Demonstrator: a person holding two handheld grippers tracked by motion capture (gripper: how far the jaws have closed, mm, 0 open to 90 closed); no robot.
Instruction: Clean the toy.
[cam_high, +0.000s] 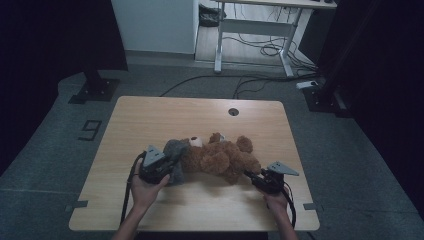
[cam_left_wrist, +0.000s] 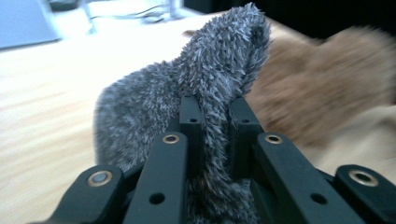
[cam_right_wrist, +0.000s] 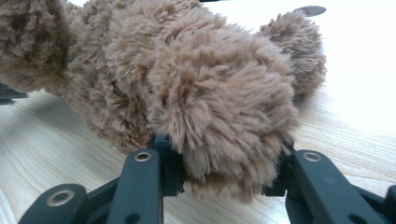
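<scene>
A brown teddy bear lies on the wooden table, with a grey fuzzy cloth at its left end. My left gripper is shut on that grey fuzzy cloth; its jaws pinch a fold that stands up between them, and the bear is blurred behind. My right gripper holds the bear's near right limb. In the right gripper view the jaws press on both sides of a plush brown paw.
A round cable hole sits near the table's far edge. Beyond the table are a white desk frame, loose cables on the floor and dark stands at both sides. Bare tabletop lies at the far left and near front.
</scene>
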